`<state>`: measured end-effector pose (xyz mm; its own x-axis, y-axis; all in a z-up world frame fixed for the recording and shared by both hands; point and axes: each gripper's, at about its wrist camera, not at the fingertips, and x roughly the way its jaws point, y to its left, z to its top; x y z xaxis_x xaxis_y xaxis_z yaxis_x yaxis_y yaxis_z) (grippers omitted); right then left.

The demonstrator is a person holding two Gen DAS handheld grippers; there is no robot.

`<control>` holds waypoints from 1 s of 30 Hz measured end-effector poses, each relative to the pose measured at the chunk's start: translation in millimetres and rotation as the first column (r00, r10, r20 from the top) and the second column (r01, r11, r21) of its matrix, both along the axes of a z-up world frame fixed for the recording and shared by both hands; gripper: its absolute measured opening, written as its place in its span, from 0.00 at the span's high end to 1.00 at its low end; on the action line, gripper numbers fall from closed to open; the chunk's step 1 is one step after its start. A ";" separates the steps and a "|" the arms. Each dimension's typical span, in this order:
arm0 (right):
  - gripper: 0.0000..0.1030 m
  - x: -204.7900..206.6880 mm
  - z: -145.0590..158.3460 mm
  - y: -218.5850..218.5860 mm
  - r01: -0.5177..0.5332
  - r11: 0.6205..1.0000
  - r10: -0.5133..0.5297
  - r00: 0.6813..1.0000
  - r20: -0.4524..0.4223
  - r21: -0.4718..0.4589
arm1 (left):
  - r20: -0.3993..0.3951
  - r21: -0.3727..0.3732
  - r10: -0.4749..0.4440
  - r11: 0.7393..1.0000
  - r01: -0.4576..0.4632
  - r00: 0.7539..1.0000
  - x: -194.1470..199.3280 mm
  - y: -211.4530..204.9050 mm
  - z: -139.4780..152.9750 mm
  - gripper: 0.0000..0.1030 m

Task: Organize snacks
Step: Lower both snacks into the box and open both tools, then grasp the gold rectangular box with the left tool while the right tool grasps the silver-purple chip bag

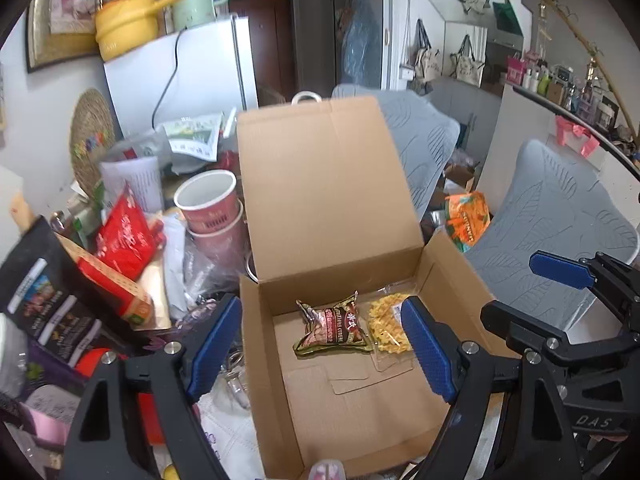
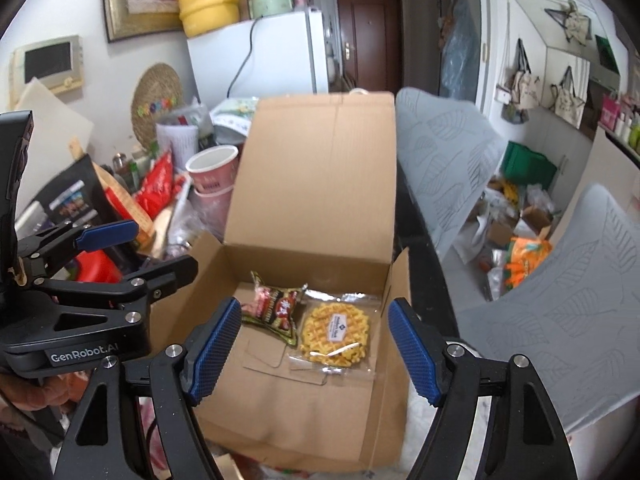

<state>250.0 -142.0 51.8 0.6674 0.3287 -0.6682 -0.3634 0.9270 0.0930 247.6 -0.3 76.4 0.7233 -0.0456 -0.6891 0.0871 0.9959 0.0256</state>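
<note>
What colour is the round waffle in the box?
Yellow. The waffle sits in a clear wrapper with a white label, and shows best in the right wrist view.

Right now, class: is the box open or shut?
Open: the box has its lid standing upright, with two snack packets visible inside.

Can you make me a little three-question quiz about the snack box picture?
1. True or false: the brown cardboard box has its lid standing open.
2. How many snack packets lie inside the box? A) none B) two C) five
3. Fill in: the round yellow waffle snack in clear wrap lies to the ____ of the dark red-and-green crinkly snack packet, seen from the right wrist camera.

Key: 1 true. 2 B. 3 right.
Bonus fact: both the left gripper and the right gripper hover open over the box, holding nothing.
</note>
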 end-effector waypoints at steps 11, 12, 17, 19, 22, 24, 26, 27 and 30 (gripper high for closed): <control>0.26 -56.1 36.1 -15.3 0.008 1.000 -0.010 0.992 0.123 0.015 | 0.129 0.034 -0.022 0.999 0.018 0.991 -64.9 -5.4 37.2 0.20; 0.26 -62.7 39.3 -16.7 0.009 1.000 -0.011 0.990 0.138 0.014 | 0.135 0.030 -0.024 0.999 0.020 0.991 -71.0 -5.1 39.9 0.20; 0.25 -87.5 48.2 -24.0 0.014 0.999 -0.020 0.985 0.169 0.033 | 0.148 0.012 -0.039 0.999 0.038 0.988 -97.5 -4.0 47.1 0.20; 0.26 -97.0 49.8 -26.5 0.010 0.999 -0.018 0.984 0.178 0.042 | 0.161 0.020 -0.040 0.999 0.037 0.986 -109.1 -4.0 49.3 0.20; 0.25 -113.4 49.4 -30.0 0.012 0.999 -0.020 0.980 0.198 0.042 | 0.173 0.016 -0.049 0.999 0.047 0.984 -126.1 -3.9 51.1 0.20; 0.25 -124.3 47.8 -31.3 0.012 0.999 -0.020 0.977 0.210 0.037 | 0.171 -0.003 -0.065 0.998 0.067 0.983 -136.3 -3.9 50.9 0.20; 0.25 -135.9 45.4 -31.8 0.006 0.999 -0.013 0.975 0.223 0.033 | 0.171 -0.025 -0.081 0.996 0.087 0.982 -145.7 -3.3 50.3 0.20; 0.25 -142.9 43.7 -33.5 0.005 1.000 -0.011 0.974 0.228 0.030 | 0.173 -0.027 -0.084 0.996 0.090 0.981 -151.5 -3.3 49.1 0.20; 0.25 -161.0 38.6 -33.4 0.002 1.000 -0.006 0.969 0.245 0.016 | 0.166 -0.037 -0.089 0.995 0.097 0.982 -164.4 -3.2 42.7 0.20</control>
